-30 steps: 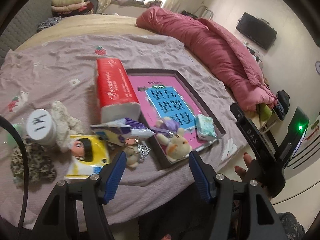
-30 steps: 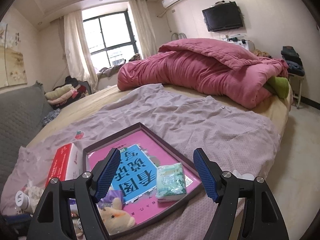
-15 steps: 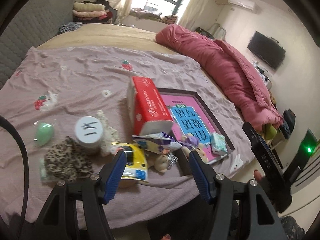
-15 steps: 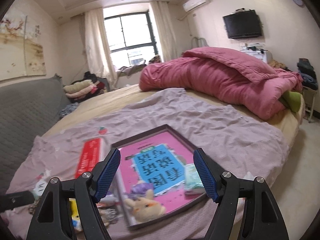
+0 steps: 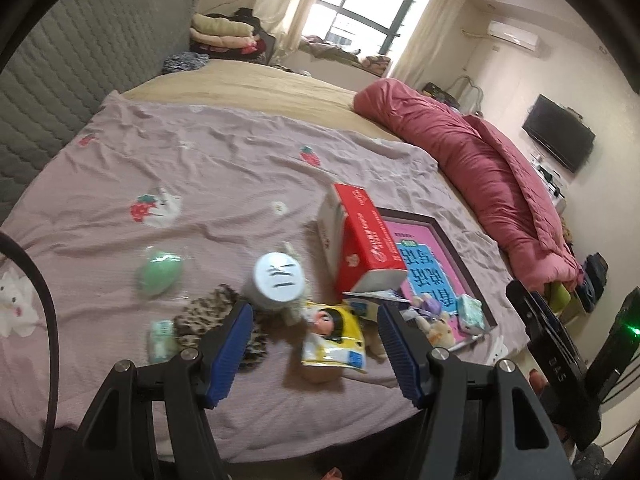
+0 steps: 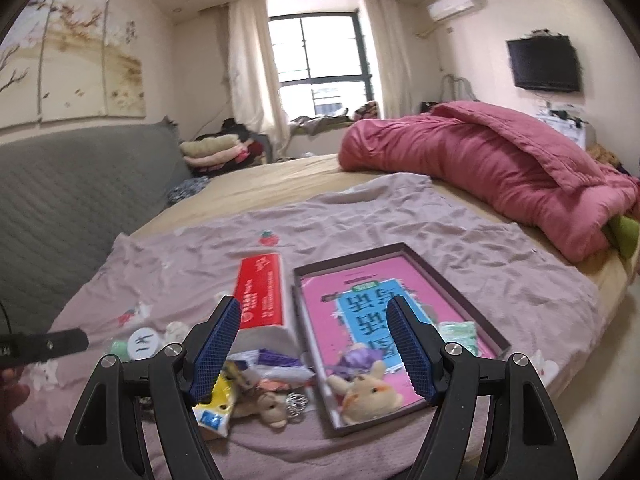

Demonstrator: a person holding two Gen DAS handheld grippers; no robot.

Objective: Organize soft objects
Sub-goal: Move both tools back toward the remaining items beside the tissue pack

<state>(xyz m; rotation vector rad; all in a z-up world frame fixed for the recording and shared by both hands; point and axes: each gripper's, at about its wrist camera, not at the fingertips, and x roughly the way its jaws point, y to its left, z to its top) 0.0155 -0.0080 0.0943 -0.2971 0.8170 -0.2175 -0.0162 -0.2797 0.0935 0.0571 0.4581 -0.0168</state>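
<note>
Judging by the layout, you are early in the sort: the shallow tray (image 6: 460,280) with the pink-and-blue printed bottom holds only a cream plush rabbit (image 6: 368,394), a small purple toy (image 6: 358,360) and a green tissue pack (image 6: 460,332), while most soft things lie loose on the mauve sheet (image 5: 224,184) left of it. Still outside: a small plush bear (image 6: 268,404) beside a silvery trinket, a leopard-print cloth (image 5: 216,316), a green egg-shaped sponge in clear wrap (image 5: 160,272), a yellow pouch with a doll's face (image 5: 332,336), and a second small green pack (image 5: 160,340). The red tissue box (image 5: 360,236) stands against the tray's left wall (whether it counts as soft is your call). Left gripper (image 5: 314,350) and right gripper (image 6: 316,354) both hover wide apart, holding nothing. Hard to read: the white-lidded jar (image 5: 278,282) hides a cream cloth behind it, the purple wrapper under the box is partly covered, and motion blur softens the near pile.
</note>
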